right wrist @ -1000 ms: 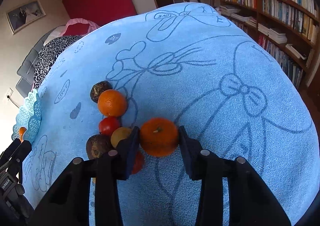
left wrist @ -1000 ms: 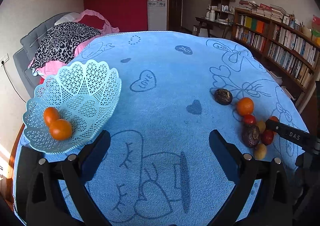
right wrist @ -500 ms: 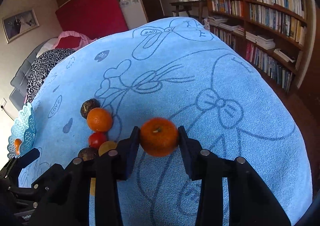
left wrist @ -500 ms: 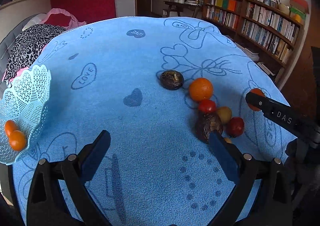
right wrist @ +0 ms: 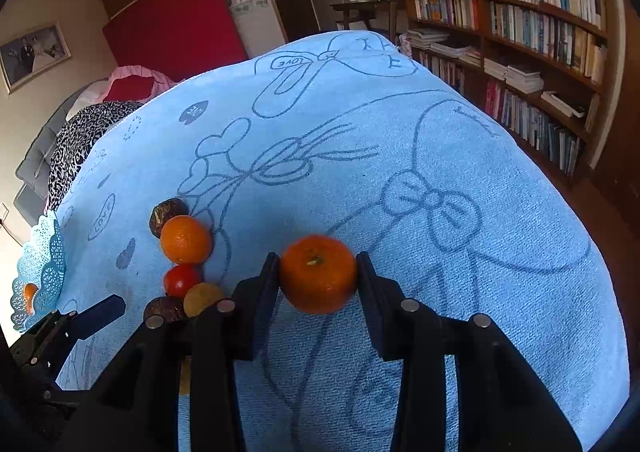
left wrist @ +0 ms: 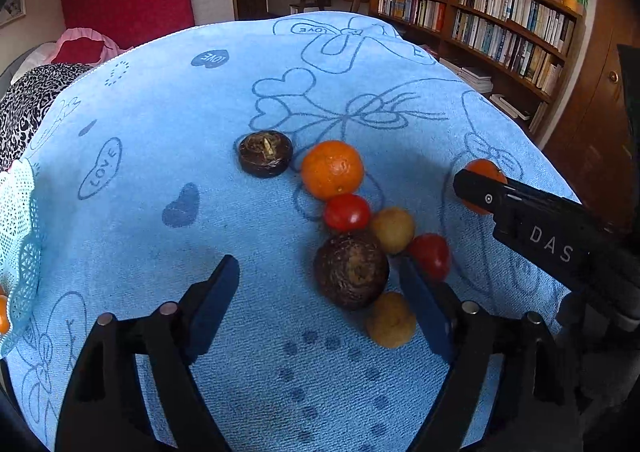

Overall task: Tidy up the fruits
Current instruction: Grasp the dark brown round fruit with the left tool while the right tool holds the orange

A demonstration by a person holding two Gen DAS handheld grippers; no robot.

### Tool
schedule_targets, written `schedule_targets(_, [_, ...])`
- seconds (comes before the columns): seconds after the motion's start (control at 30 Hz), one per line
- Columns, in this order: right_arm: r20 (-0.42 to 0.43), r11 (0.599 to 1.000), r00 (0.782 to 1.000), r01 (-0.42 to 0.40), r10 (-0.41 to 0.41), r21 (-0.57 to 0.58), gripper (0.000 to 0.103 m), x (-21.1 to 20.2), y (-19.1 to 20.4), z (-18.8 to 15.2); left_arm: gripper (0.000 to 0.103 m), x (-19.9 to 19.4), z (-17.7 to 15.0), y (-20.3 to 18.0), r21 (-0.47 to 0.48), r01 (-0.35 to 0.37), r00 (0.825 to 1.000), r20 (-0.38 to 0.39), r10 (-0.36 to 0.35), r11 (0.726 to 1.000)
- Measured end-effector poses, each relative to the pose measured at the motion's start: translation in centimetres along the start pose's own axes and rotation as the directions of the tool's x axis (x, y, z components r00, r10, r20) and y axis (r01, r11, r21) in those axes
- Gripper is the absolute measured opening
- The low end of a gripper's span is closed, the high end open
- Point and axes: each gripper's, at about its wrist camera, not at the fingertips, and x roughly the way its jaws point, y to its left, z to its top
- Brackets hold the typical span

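Blue towel (right wrist: pixel 400 140) covers worktop. Right gripper (right wrist: pixel 318 272) jaws clamp orange (right wrist: pixel 318 274); left gripper (left wrist: pixel 320 284) jaws gape near loose fruit (left wrist: pixel 352 270).

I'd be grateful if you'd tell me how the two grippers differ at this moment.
The right gripper is shut on a mandarin, held clear of the blue towel; the left gripper is open and empty. The left one hovers low by the fruit pile, next to a dark brown fruit. Both have black bodies with dark fingers.
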Motion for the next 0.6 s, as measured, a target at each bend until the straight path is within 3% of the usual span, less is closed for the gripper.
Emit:
schedule_targets(0.17, [0.005, 1.0, 1.0, 0.006, -0.006, -0.011, 0.039, -0.1, 0.2, -0.1, 0.055, 0.6, 0.1, 0.1, -0.028, 0.101, 0.995, -0.013, -0.101, 0.995])
schedule_targets(0.27, [0.01, 1.0, 1.0, 0.008, -0.008, -0.018, 0.039, -0.2, 0.3, -0.1, 0.042, 0.5, 0.0, -0.1, -0.022, 0.121, 0.993, -0.007, -0.122, 0.992])
schedule_targets(0.4, [0.014, 1.0, 1.0, 0.007, -0.007, -0.017, 0.039, -0.3, 0.3, -0.1, 0.04, 0.3, -0.2, -0.1, -0.027, 0.12, 0.993, 0.004, -0.12, 0.992])
schedule_targets(0.6, [0.026, 1.0, 1.0, 0.007, -0.006, -0.02, 0.039, -0.6, 0.3, -0.1, 0.04, -1.0, -0.2, -0.4, 0.006, 0.053, 0.997, 0.061, -0.054, 0.999])
